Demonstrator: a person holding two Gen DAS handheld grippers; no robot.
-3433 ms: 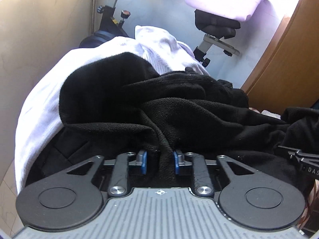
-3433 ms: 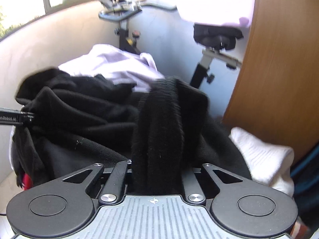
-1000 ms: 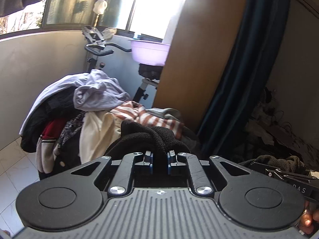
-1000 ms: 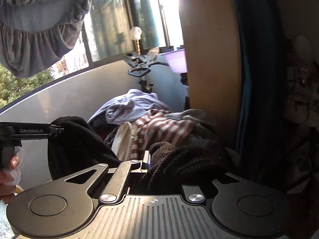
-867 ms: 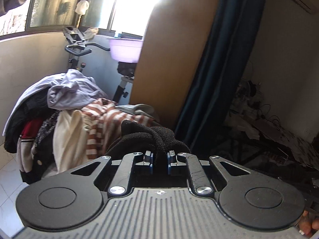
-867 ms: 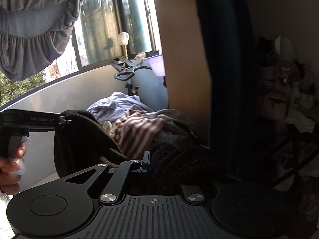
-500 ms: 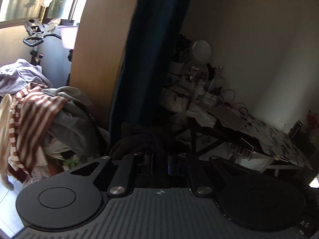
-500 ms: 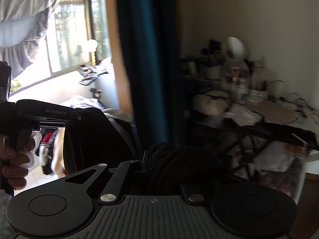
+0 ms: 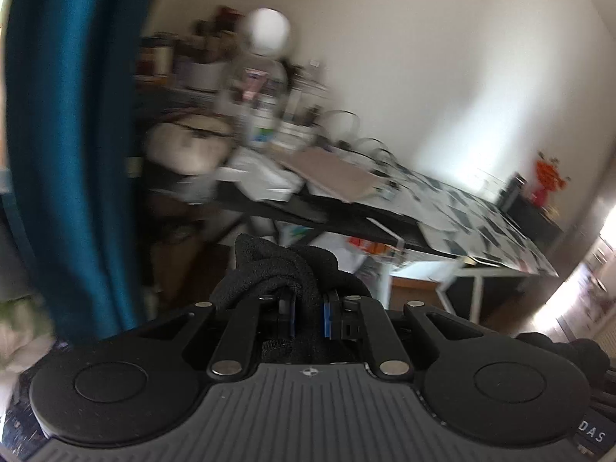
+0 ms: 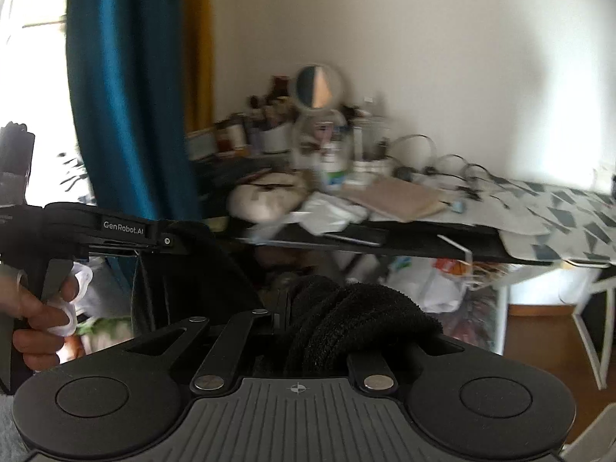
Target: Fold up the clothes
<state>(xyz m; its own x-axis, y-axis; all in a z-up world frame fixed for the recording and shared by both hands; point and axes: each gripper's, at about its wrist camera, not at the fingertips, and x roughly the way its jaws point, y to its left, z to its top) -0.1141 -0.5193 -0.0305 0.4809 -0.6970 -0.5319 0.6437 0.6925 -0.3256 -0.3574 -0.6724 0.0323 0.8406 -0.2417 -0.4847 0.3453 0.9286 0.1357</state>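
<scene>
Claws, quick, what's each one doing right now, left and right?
Left claw: shut on the black garment.
Right claw: shut on the same black garment, bunched over its fingers.

cluttered table [image 10: 423, 248], mirror [image 10: 318, 86], bottles, cables

Black fleece garment [image 9: 285, 265] now off the laundry pile, swung round toward the cluttered table [image 10: 539, 208]

White wall [image 10: 423, 38], teal curtain [image 10: 127, 96], cluttered table [image 10: 423, 246] with a round mirror [image 10: 318, 86], wood floor [image 10: 546, 331].
</scene>
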